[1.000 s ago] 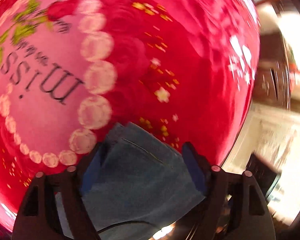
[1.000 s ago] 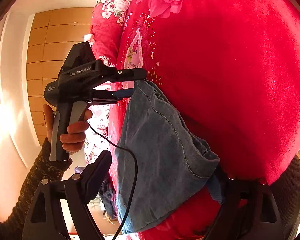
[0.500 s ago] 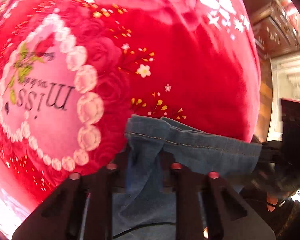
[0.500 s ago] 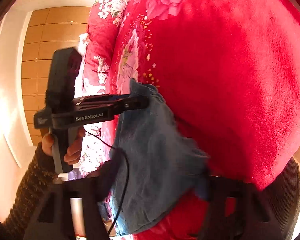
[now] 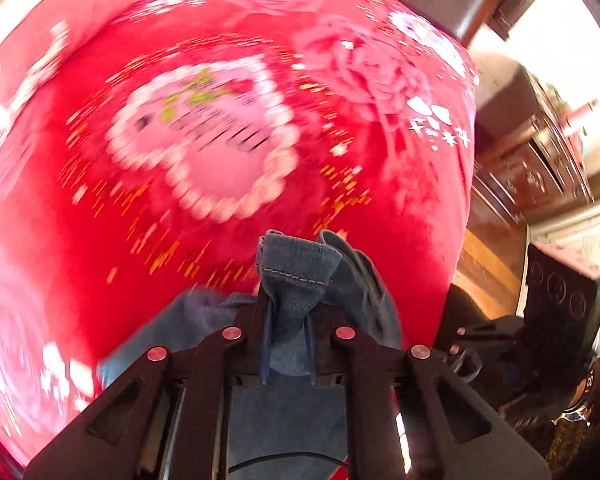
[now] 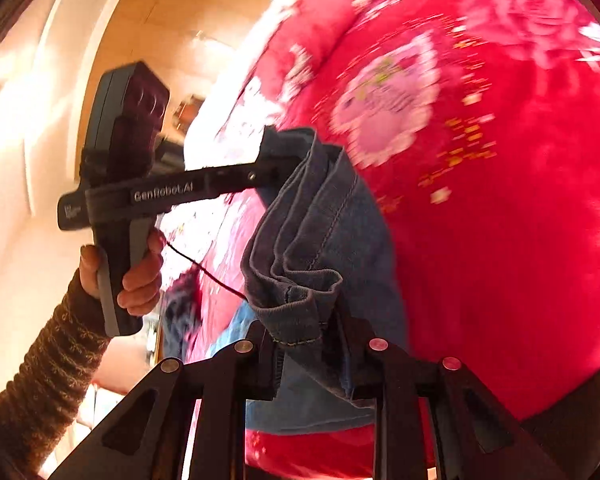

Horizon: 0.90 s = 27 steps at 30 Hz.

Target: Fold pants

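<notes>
Blue denim pants (image 5: pixel 296 276) hang between my two grippers above a red floral blanket (image 5: pixel 220 140). My left gripper (image 5: pixel 288 328) is shut on one bunched hem of the pants. It also shows in the right wrist view (image 6: pixel 284 160), where its jaws pinch the far corner of the pants (image 6: pixel 320 240). My right gripper (image 6: pixel 312 344) is shut on the near hem. The denim sags in folds between the two grips, and its lower part drops out of sight under the grippers.
The blanket (image 6: pixel 500 200) covers a bed, with a pink heart patch (image 5: pixel 204 140) in the middle. Dark wooden furniture (image 5: pixel 540 160) stands beyond the bed's right edge. A wood-panel wall (image 6: pixel 160 20) is on the left.
Both grippers have closed on the pants hems and lifted them. They have come closer together, so the denim now bunches between them. The views have tilted toward the heart patch.
</notes>
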Each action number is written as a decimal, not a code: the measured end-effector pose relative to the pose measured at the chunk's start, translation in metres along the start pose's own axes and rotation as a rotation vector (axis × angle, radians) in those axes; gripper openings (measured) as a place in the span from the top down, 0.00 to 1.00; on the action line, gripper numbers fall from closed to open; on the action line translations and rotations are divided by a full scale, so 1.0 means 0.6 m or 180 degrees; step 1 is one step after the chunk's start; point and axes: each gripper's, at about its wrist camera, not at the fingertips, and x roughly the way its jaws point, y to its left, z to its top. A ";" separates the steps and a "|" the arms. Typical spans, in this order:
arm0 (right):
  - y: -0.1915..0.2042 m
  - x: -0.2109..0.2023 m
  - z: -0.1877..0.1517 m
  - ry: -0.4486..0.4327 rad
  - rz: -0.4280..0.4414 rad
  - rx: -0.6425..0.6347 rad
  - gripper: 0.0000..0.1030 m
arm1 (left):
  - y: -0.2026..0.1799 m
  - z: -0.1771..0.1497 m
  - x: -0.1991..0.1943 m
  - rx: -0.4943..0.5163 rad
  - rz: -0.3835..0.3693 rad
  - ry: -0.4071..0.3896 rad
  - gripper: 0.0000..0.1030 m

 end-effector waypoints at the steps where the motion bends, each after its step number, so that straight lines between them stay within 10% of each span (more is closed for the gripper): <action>1: 0.017 0.018 -0.008 0.0117 0.0037 -0.0078 0.77 | 0.010 -0.017 0.001 -0.0097 0.0032 0.0002 0.88; 10: 0.097 0.165 -0.106 0.1287 -0.0218 -0.0693 0.53 | 0.144 -0.237 0.002 -0.1475 0.0284 0.0258 0.85; 17: 0.088 0.077 -0.069 0.0966 -0.0065 -0.0702 0.26 | 0.136 -0.353 -0.014 -0.2251 -0.0242 -0.0166 0.69; 20: 0.051 0.036 -0.040 0.0773 -0.0286 -0.0556 0.24 | 0.094 -0.389 0.005 -0.2546 -0.0704 -0.0355 0.45; 27: 0.072 0.070 0.050 0.0809 -0.0427 -0.0781 0.24 | 0.033 -0.400 0.067 -0.2904 -0.0939 -0.0355 0.43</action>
